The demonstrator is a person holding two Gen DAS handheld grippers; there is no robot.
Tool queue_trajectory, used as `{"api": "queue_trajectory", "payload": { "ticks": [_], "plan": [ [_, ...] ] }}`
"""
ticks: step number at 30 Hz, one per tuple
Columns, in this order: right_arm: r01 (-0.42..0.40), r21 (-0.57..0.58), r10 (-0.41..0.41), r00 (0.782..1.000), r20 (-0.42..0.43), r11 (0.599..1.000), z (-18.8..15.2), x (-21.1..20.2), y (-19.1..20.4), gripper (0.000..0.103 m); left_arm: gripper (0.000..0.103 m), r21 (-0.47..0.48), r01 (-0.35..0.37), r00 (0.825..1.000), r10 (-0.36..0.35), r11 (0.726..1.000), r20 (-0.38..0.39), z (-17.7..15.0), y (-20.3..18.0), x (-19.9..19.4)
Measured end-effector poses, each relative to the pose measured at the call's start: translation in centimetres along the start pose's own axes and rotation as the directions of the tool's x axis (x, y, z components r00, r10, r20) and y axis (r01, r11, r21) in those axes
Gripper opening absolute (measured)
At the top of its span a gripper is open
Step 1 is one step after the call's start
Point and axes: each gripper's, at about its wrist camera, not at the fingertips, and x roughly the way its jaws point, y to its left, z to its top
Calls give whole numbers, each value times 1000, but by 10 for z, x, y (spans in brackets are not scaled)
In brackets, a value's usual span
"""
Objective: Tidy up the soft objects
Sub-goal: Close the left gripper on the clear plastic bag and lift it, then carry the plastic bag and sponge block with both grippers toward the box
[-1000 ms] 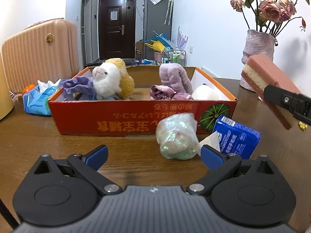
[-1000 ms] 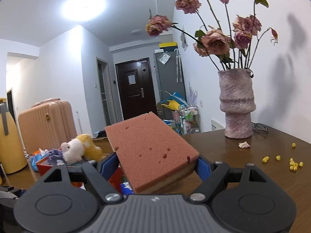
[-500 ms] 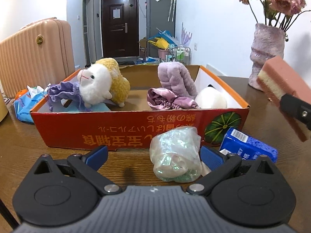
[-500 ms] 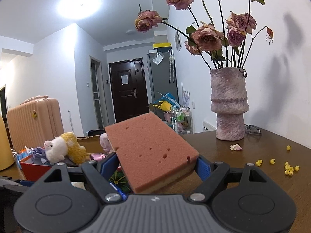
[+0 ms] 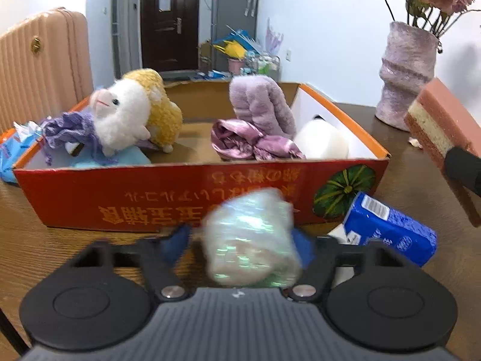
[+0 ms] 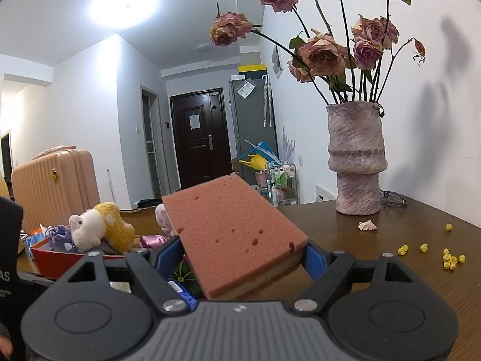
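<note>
A soft bundle in shiny clear wrap lies on the wooden table in front of a red cardboard box. My left gripper straddles the bundle and its jaws are closing. The right pad is at the wrap; a sliver of table shows beside the left pad. Inside the box are a white-and-yellow lamb plush, a purple plush, satin cloth and a white soft thing. My right gripper is shut on a pink-and-yellow sponge, held in the air right of the box, where the sponge also shows.
A blue tissue pack lies just right of the bundle against the box. A pink vase of dried roses stands at the back right, with yellow crumbs scattered near it. A pink suitcase stands behind the table on the left.
My left gripper has moved forward over the wrapped bundle and its fingers have swung in from wide open to close beside it. The right gripper has kept still with the sponge.
</note>
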Motion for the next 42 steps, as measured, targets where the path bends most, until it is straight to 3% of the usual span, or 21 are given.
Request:
{"api": "queue_trajectory", "payload": {
  "ticks": [1, 3, 21, 42],
  "plan": [
    [0, -2, 0, 1000, 0, 1000, 0, 0, 0, 82, 47, 0, 7, 1000, -7, 1000, -8, 0, 0, 1],
    [1, -3, -1, 1000, 2, 1000, 0, 0, 0, 82, 45, 3, 5, 1000, -5, 1000, 6, -1, 0, -2],
    [-5, -42, 8, 998, 62, 999, -2, -13, 21, 82, 43, -81, -21, 989, 32, 997, 146, -8, 22, -57],
    [-5, -24, 8, 993, 120, 1000, -4, -11, 84, 82, 44, -157, -50, 951, 95, 986, 295, 5, 61, -98]
  ]
}}
